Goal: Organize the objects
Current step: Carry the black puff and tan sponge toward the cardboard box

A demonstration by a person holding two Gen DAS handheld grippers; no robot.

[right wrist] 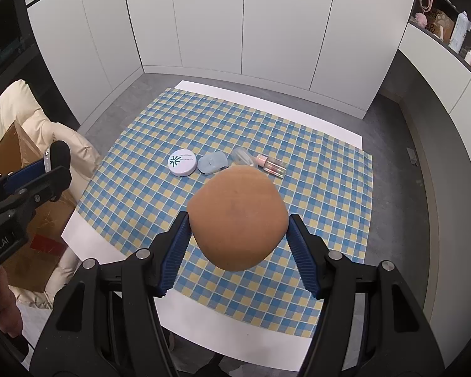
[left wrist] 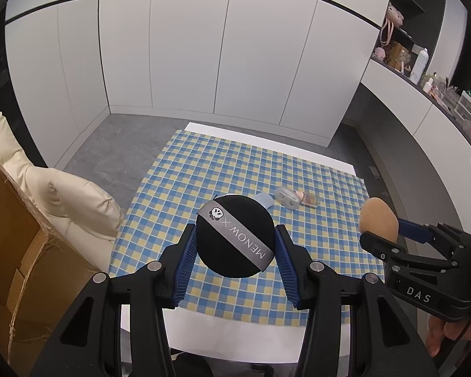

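Pinching a black powder puff [left wrist: 234, 235] by its edges, the left gripper [left wrist: 234, 248] holds it above the near half of the checked cloth [left wrist: 204, 169]; its grey strap runs slantwise across the jaws. The right gripper [right wrist: 238, 235] clamps a tan sponge [right wrist: 237, 216] likewise, aloft. Beyond both, a row lies across the cloth: white compact [right wrist: 182, 163], blue case [right wrist: 212, 162], clear cap [right wrist: 243, 156], pink bottle [right wrist: 271, 165]. Judged: the puff sits nearer the row's left end, the sponge its right.
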